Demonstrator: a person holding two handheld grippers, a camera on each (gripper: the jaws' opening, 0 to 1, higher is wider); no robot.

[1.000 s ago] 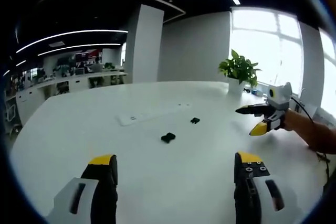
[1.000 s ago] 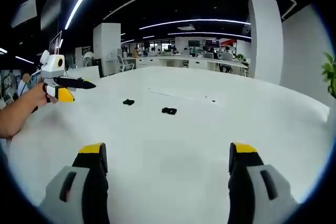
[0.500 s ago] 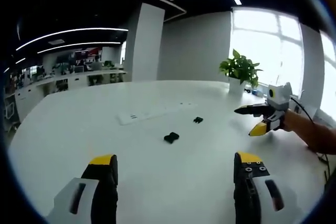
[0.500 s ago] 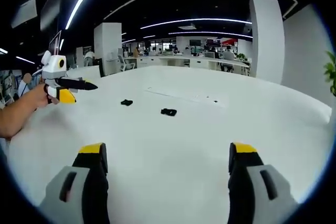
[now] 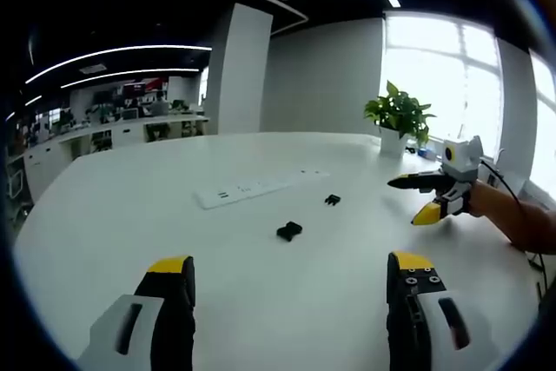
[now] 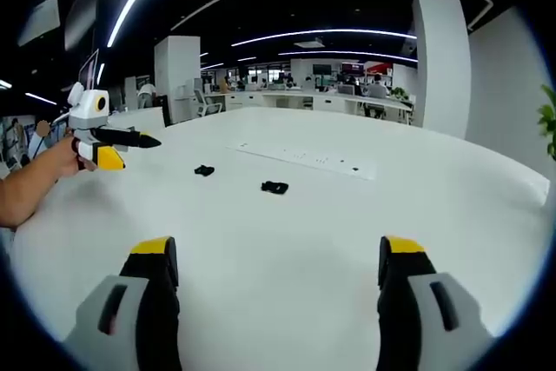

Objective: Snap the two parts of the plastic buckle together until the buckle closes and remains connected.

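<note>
So far neither buckle part is held. Both lie loose on the white counter [image 5: 261,301], well apart from the tools and a little apart from each other: in the left gripper view the nearer buckle part [image 5: 289,231] sits ahead of the jaws and the farther buckle part [image 5: 333,200] lies beyond it, close to the flat white power strip [image 5: 252,188]. In the right gripper view the same two pieces appear as one buckle piece [image 6: 274,187] closer to the middle and the other [image 6: 204,170] off toward the person's other hand.

The left hand-held gripper [image 5: 291,280] has its jaws spread wide and empty; the right hand-held gripper [image 6: 278,280] is likewise wide and empty. Each tool also shows from the side in the other's view, the right one [image 5: 421,197] near the potted plant [image 5: 398,115] and the left one [image 6: 117,147] above a forearm.

The likely trouble lies in the pickup. The pieces are small, dark and low on a smooth surface, so a jaw closing off-centre could flick one away or skate it toward the power strip. A grip across the prongs or over the socket mouth would block mating. If the two halves are brought together tilted, the prongs may jam instead of clicking, and the buckle would look closed yet pull apart.
</note>
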